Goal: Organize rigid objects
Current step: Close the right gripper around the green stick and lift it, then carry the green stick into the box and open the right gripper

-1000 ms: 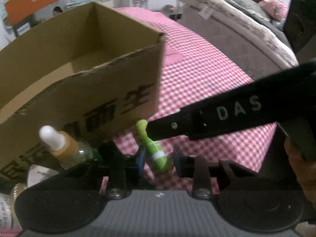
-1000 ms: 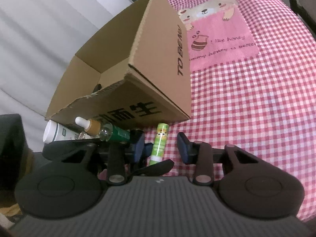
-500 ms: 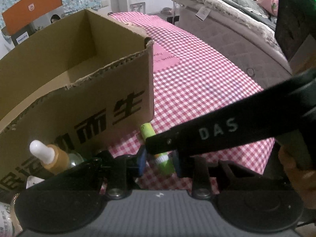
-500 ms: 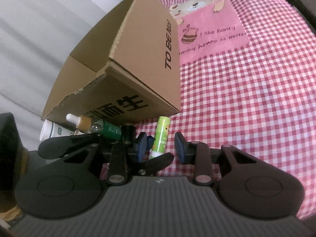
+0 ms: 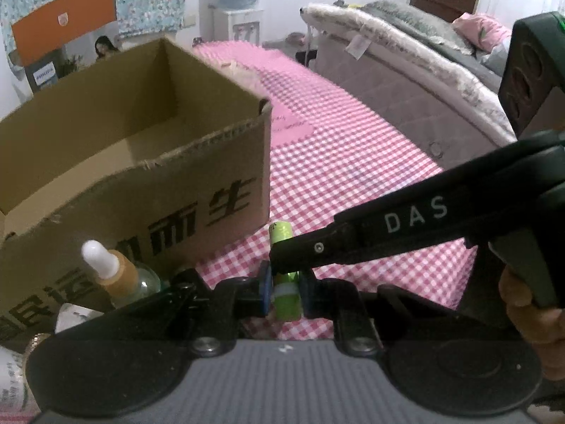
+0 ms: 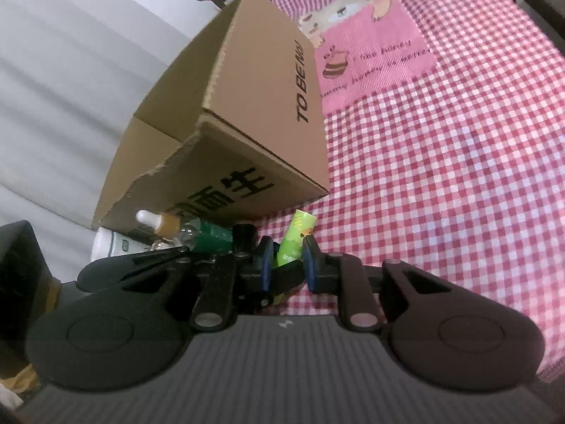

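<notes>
1. Both grippers converge on one target: the green tube point(image 5: 284, 284) lies on the checked counter point(image 5: 353, 176), just beside the near corner of the cardboard box point(image 5: 141, 183).
2. The left gripper point(image 5: 285, 295) has its blue-padded fingers point(image 5: 265, 293) closed in on the tube's lower end; they look to be grasping it.
3. In the right wrist view, the right gripper point(image 6: 286, 265) brackets the same tube point(image 6: 296, 238), its pads tight against both sides and one of the left gripper's black fingers also between them. Whether it truly bears on the tube, I cannot tell.
4. Technique call: two grips on one small tube is a crowd. One gripper should let go cleanly before the other lifts, or the tube may twist out.
5. Next, as I judge it: lift straight up, clear the box's torn front edge, then lower the tube into the open box.
6. Watch the dropper bottle point(image 5: 116, 272) and the white bottle point(image 6: 113, 247) against the box front; a wide swing could knock them.
7. Writing: "DAS" on the right gripper's arm, "TO BE No.1" on the box side, and large black Chinese characters, ending in 生, on its front.
</notes>
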Motion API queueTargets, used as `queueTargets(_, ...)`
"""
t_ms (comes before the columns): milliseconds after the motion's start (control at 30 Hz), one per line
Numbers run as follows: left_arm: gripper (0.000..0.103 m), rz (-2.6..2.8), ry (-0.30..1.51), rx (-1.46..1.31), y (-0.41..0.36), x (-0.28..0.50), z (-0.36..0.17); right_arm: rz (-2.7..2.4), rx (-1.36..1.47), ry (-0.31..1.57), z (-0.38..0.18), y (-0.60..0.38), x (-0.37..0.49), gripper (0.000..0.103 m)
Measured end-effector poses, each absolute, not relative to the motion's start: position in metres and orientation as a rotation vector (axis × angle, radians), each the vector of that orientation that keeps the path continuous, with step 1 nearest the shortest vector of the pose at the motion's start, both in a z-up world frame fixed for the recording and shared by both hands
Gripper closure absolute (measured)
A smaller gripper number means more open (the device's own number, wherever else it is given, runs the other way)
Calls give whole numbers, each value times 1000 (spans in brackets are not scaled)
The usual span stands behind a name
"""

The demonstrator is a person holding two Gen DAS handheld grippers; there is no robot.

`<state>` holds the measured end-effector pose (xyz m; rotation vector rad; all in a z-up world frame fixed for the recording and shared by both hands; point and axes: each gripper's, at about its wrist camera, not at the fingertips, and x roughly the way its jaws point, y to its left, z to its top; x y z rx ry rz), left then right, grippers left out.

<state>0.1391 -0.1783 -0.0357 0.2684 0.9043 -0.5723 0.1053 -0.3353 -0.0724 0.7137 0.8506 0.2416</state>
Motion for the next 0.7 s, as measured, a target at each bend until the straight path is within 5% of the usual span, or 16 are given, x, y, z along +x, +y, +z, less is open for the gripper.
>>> queueTargets(367, 86, -512, 701, 266, -150, 106, 50, 330, 628, 670, 11, -315, 78, 86)
queueTargets(700, 86, -353, 714, 226, -94, 166, 97, 521, 529, 653, 71, -270, 168, 85)
